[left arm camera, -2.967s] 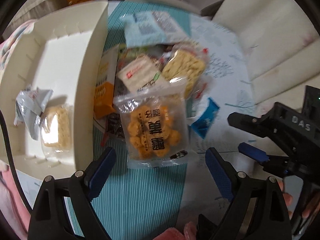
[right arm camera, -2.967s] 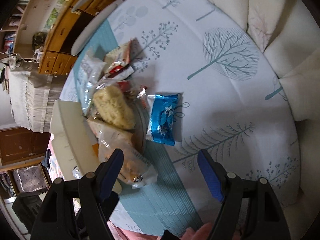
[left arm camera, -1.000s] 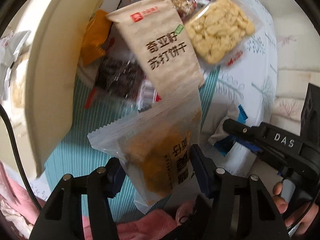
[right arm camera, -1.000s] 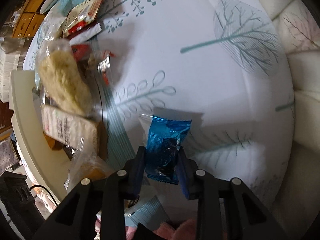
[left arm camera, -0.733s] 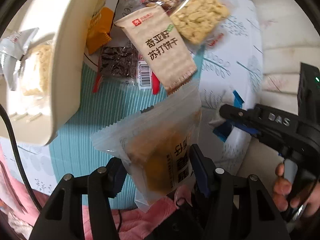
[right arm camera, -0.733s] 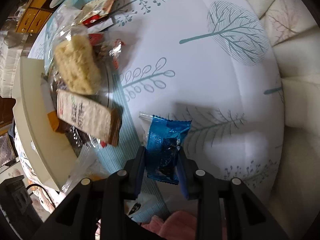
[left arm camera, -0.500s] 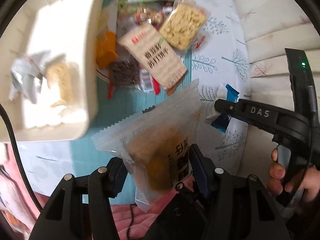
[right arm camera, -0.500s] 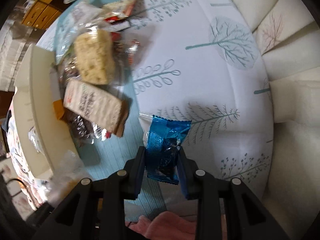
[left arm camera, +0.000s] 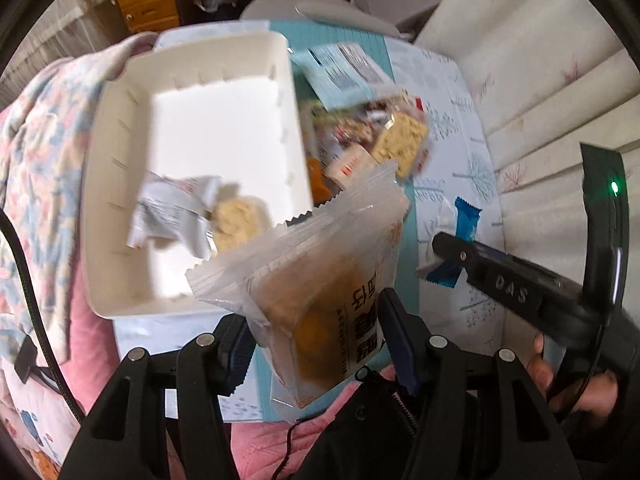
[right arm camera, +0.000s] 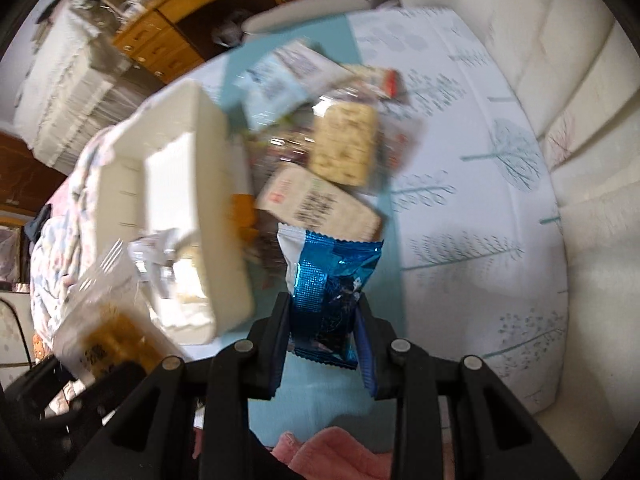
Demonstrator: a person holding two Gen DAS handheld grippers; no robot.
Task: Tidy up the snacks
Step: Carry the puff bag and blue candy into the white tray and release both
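White bin point(left arm camera: 192, 128) holding silver packet point(left arm camera: 172, 208), cracker pack point(left arm camera: 240, 220)

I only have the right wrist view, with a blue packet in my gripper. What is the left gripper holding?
Observer: The left gripper is shut on a clear bag of orange snacks.
Operator: Where is it relative to the box?
Observer: In the left wrist view the bag hangs at the white box's near right corner, not inside.
Operator: Is the box's far half free?
Observer: Yes. A silver wrapper and a cracker pack sit only in the near half.
Operator: How does my packet look from there?
Observer: The right gripper is shut on the blue packet, above the tablecloth.
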